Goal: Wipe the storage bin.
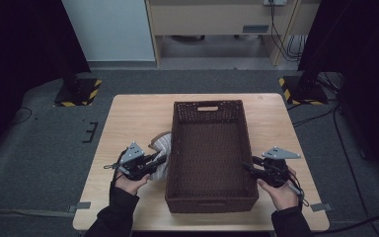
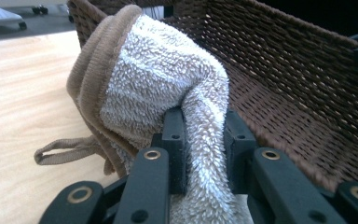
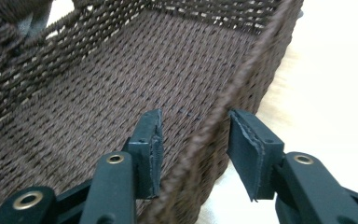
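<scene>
Towel (image 2: 168,88) sits pinched in your left gripper (image 2: 204,140) just outside the basket's (image 1: 177,148) left wall; right gripper (image 3: 193,154) straddles the right rim, jaws part-open, not clamping.

no readable text, labels, brands or numbers anywhere

Basket (image 1: 210,113) mid-table (image 1: 133,111); towel (image 1: 162,144) against its left wall, outside.
</scene>
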`<state>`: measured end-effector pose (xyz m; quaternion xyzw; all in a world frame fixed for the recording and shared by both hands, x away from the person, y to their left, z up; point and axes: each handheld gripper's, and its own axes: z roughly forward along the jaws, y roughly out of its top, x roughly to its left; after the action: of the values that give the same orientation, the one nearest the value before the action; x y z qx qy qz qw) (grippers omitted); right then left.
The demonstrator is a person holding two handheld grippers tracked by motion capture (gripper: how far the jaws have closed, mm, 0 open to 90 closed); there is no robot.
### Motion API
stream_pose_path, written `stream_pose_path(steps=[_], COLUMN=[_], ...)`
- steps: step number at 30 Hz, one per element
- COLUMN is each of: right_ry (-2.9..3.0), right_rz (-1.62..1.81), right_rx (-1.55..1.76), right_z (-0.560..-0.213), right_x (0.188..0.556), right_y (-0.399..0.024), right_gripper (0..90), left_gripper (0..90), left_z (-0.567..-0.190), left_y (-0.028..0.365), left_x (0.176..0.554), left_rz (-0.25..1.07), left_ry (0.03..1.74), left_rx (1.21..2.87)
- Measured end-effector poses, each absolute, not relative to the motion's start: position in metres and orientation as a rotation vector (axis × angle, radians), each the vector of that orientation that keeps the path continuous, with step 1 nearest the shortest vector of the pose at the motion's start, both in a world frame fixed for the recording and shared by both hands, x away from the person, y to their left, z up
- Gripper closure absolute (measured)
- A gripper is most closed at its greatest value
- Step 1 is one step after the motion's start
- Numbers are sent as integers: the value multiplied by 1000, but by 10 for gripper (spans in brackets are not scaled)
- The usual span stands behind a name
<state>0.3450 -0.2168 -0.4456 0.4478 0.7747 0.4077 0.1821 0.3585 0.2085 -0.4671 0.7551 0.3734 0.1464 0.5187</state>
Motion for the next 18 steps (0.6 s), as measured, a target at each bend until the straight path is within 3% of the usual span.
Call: stream_pose_path(steps=[10,18], right_ry=[2206,2200], right_rz=[1116,1110], right_rx=[1281,1277], right_z=[-452,-452], right_x=[344,343], right_y=[-212,-211], right_gripper=[611,612], left_gripper=[735,736], left_z=[-495,-483], left_y=[199,208], left_x=[354,353], left_rz=[328,329], left_ry=[905,932], left_rx=[1939,1852])
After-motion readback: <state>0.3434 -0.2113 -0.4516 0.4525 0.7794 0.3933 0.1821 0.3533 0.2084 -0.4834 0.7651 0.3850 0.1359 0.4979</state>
